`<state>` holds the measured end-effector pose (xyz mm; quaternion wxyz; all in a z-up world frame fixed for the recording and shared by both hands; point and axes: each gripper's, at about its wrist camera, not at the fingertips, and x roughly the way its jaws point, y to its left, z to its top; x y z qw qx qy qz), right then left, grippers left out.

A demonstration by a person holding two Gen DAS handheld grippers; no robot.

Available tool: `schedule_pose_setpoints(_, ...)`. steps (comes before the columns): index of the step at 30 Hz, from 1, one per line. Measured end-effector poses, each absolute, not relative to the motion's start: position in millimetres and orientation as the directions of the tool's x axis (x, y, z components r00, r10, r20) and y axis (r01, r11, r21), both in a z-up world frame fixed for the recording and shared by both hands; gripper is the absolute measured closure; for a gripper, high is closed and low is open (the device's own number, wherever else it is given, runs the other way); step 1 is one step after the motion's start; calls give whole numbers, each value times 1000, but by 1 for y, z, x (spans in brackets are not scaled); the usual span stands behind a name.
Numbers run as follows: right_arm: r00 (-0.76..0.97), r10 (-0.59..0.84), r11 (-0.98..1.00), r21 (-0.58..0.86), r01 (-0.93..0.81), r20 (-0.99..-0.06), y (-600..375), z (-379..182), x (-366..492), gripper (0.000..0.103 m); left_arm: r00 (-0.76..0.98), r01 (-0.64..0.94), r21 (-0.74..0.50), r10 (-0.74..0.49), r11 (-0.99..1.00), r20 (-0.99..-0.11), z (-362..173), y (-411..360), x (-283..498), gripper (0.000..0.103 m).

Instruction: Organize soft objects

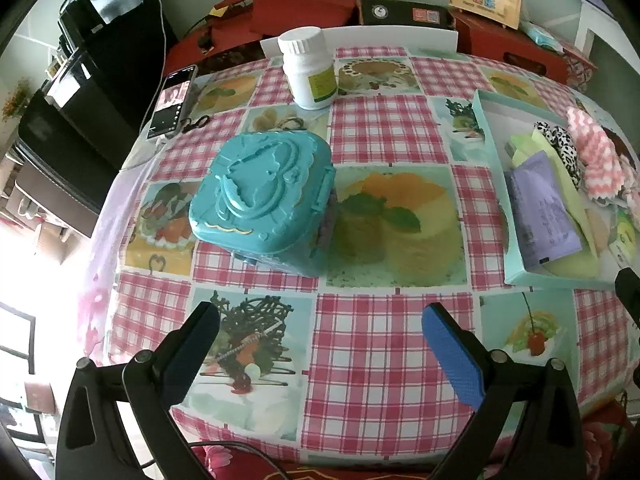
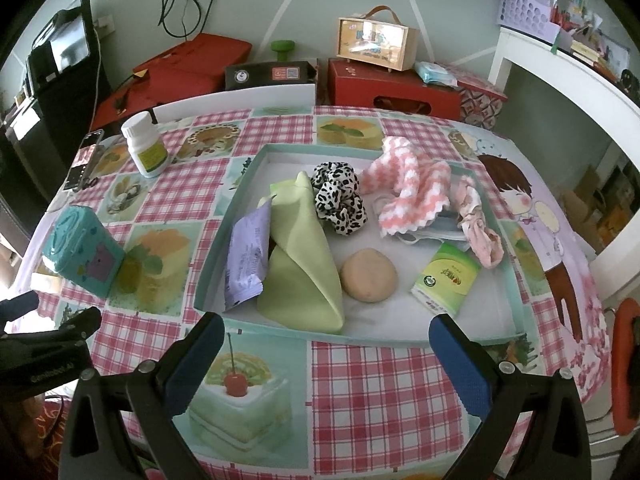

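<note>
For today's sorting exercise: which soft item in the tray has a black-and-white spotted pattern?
The leopard-print scrunchie, lying between the green cloth and the pink-and-white knitted cloth. It alone is black-and-white spotted; the others are plain or striped.

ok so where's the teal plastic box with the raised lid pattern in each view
Left wrist view: the teal plastic box with the raised lid pattern sits centre-left, just ahead of the open jaws.
Right wrist view: the same box is at the far left edge, left of the shallow teal tray.
Shared landmark: the white plastic bottle with a green label stands beyond the box in both.
</note>
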<state>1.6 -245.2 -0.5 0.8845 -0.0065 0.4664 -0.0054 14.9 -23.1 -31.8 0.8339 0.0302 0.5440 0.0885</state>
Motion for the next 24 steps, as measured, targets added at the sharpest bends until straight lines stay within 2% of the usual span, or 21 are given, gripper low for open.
schedule_pose_setpoints(17, 558, 5, 1000, 0, -8, -830, -245, -4, 3, 0, 390, -87, 92, 119, 992, -913, -37, -23, 15, 2)
schedule_pose_setpoints(24, 555, 9, 1000, 9, -3, -832, -246, -4, 4, 0, 441, -47, 91, 103, 995, -891, -29, -30, 10, 2)
